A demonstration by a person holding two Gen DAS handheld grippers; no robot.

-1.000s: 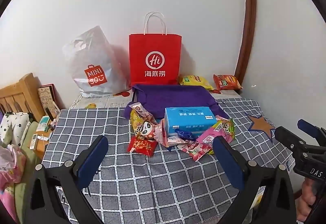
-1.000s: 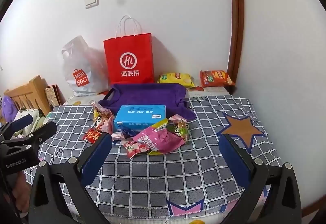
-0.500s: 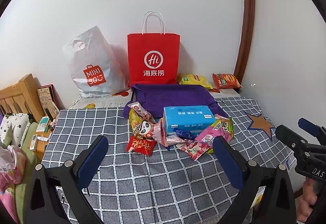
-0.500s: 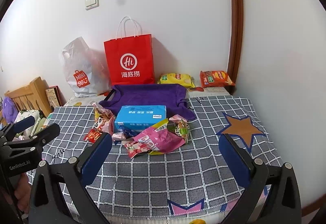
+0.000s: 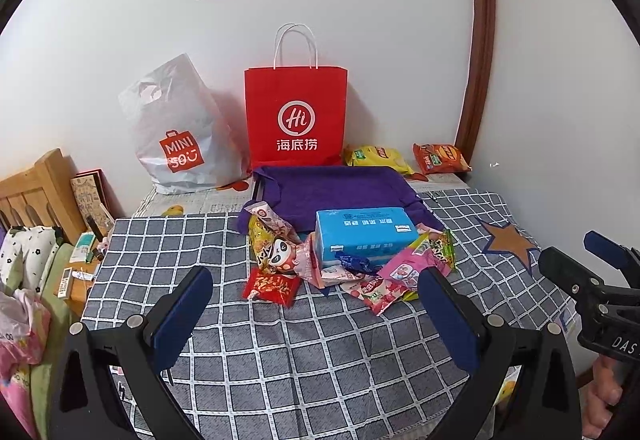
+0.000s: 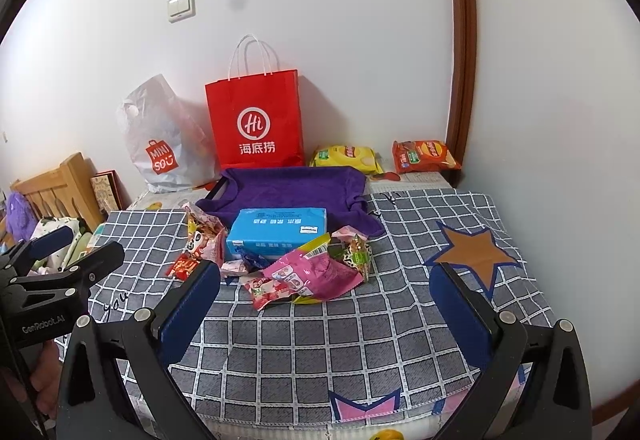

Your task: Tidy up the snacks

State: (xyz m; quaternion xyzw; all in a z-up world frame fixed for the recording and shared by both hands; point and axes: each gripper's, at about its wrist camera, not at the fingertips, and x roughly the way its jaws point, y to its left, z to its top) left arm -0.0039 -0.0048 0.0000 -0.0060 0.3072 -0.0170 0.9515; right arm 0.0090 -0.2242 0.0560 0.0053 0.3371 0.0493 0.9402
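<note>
Both the left gripper (image 5: 314,310) and right gripper (image 6: 326,296) hover with fingers spread wide apart, holding nothing. The snack pile (image 6: 288,260) lies ahead between the fingers, touching a blue box (image 6: 280,234) mid-cloth. Bare checked cloth (image 6: 320,352) stretches beneath the fingers to the near edge.

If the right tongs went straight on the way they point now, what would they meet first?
Most likely the pink snack packet at the front of the snack pile, ahead of the open right tongs. Behind it lies the blue box. Depth is unclear, so they might touch the checked cloth first.
</note>
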